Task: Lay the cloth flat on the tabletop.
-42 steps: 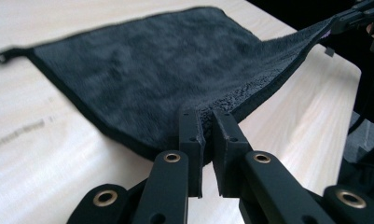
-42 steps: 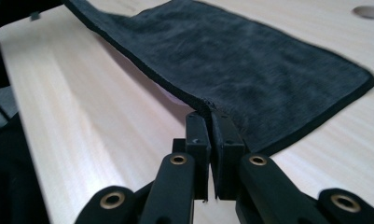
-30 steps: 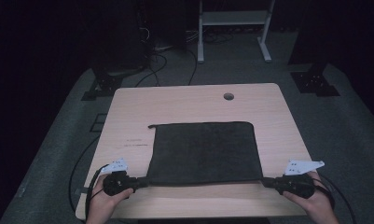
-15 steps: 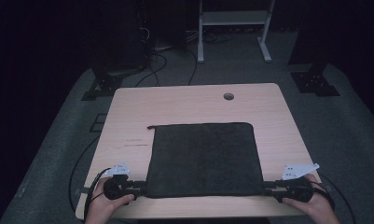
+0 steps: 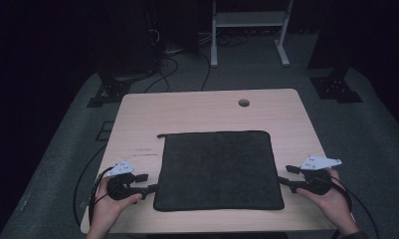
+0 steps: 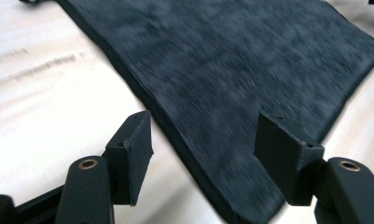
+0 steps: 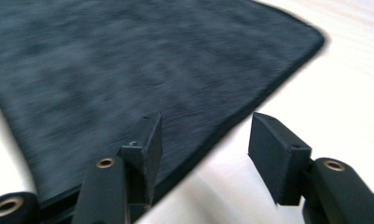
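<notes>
Left hand (image 5: 107,206) enters from the bottom edge of the high view, wrapped around the left gripper (image 5: 148,189), which lies low and points toward the right. Its fingers (image 6: 131,154) stand wide apart in the left gripper view, nothing held between them. Right hand (image 5: 331,199) comes in from the lower right corner, holding the right gripper (image 5: 282,180) pointed toward the left. Its fingers (image 7: 147,149) are likewise spread, gap empty. Each gripper carries a grey three-cornered plate on top; a dark cable loops back from each toward the wrist.
</notes>
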Motion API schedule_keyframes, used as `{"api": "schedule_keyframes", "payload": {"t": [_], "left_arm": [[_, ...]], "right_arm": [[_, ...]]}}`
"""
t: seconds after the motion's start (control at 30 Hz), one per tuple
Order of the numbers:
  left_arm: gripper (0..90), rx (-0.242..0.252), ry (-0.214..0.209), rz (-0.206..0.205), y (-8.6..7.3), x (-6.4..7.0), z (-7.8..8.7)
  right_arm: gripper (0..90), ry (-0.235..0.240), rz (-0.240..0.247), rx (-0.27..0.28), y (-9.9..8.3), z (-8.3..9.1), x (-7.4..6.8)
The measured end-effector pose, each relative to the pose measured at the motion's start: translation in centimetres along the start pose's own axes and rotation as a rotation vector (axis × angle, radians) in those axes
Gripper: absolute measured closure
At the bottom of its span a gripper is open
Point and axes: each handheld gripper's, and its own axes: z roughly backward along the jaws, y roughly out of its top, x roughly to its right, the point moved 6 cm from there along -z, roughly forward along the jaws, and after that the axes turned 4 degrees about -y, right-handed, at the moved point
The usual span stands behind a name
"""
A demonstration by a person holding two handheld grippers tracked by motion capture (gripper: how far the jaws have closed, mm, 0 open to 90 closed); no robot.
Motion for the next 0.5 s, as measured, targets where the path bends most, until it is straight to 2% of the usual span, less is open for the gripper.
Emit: {"api": "schedule_keyframes", "payload": {"t": [0.07, 0.2, 0.43, 0.5], "left_arm": [[33.4, 0.015, 0.034, -0.015, 0.5, -0.8, -0.4], [34.9, 0.023, 0.081, -0.032, 1.3, -2.2, -1.4], [35.3, -0.002, 0.124, -0.040, 2.2, -3.8, -3.5], [37.4, -0.014, 0.124, -0.037, 2.3, -4.1, -4.1]], "right_arm": [[41.9, -0.020, -0.016, 0.004, 0.3, -0.7, 0.9], [40.6, -0.090, -0.038, -0.016, 0.6, -2.2, 2.7], [39.6, -0.152, -0.121, -0.051, 0.4, -4.2, 5.3], [39.6, -0.154, -0.145, -0.054, 0.2, -4.6, 5.8]]}}
